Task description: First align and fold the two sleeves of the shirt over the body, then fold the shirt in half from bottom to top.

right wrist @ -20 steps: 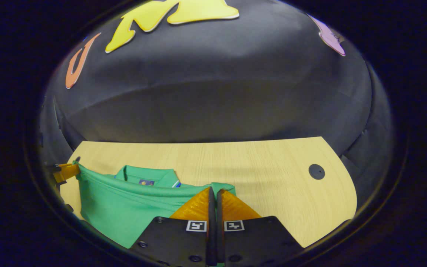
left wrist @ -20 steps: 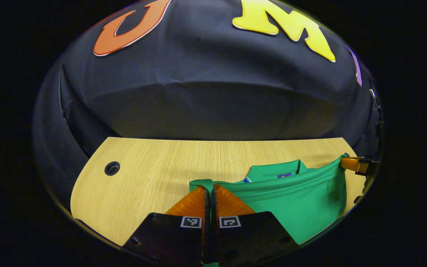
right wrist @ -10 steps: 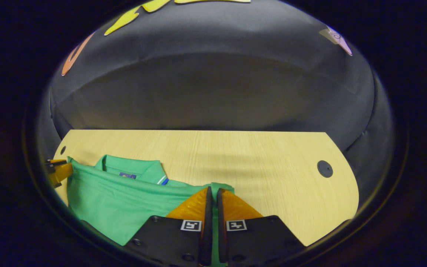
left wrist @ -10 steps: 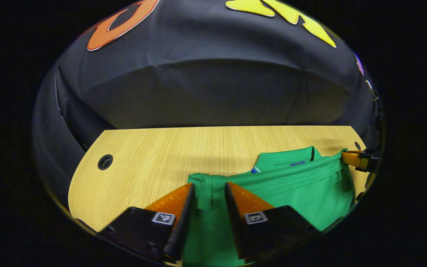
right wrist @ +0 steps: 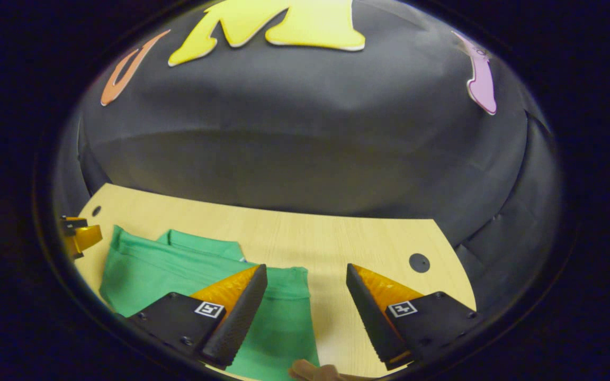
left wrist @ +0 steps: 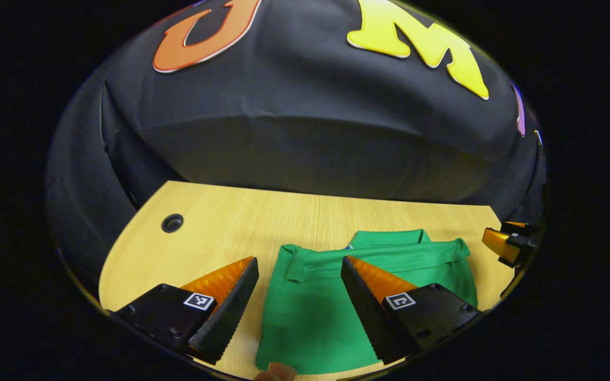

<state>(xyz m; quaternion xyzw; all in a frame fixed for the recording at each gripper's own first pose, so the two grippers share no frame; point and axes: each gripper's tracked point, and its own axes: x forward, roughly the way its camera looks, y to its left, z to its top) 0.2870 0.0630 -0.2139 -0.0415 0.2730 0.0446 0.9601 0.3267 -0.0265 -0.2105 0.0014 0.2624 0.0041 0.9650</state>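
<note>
Dim booth, evenly lit tabletop, sharp focus, fisheye-bent edges

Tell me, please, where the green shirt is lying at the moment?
The shirt lies folded on the wooden table, right of centre in the left gripper view, between the open tongs there.

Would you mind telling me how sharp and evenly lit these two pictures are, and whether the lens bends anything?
Left gripper view: fisheye bows the table edge; the shirt is sharp and evenly lit, with a soft shadow between the open left tongs. Right gripper view: same bowing, no glare on the table; the right tongs are crisp, the rim dims toward the edges.
</note>
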